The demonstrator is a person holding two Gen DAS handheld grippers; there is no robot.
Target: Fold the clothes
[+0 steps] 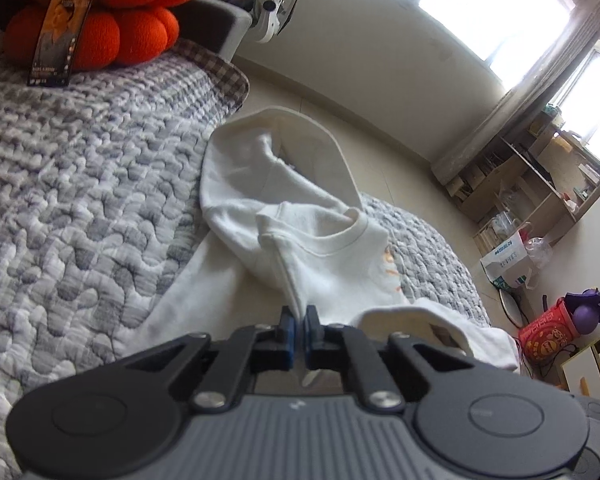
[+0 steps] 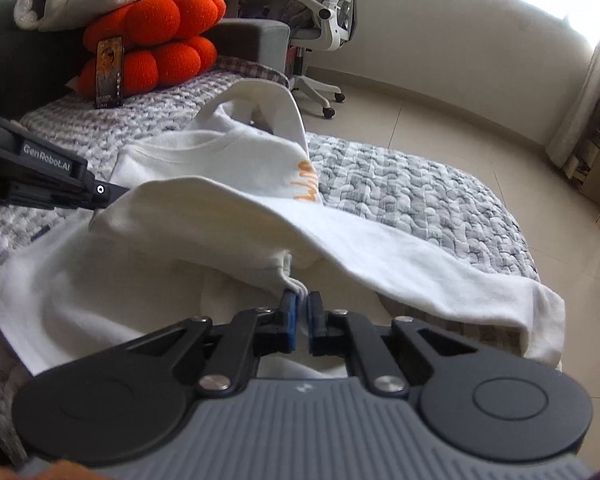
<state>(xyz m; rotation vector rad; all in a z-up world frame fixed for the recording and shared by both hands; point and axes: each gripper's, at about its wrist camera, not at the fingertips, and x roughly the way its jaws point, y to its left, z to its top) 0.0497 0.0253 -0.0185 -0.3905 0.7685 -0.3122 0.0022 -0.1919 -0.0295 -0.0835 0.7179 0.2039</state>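
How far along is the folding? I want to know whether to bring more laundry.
Early. No finished fold shows: the white hoodie lies rumpled on the grey quilt, hood open. In hand: left tongs and right tongs each pinch its fabric. Sleeve and body folds remain.

- A bed [image 2: 420, 196] under a grey-and-white quilted cover carries everything.
- A white sweatshirt [image 2: 228, 216] lies rumpled across it, one sleeve reaching the near edge.
- Orange cushions [image 2: 156, 56] are stacked at the far end, a phone [image 2: 109, 72] leaning against them.

white hoodie [image 1: 324, 248], grey mottled quilt [image 1: 80, 200]
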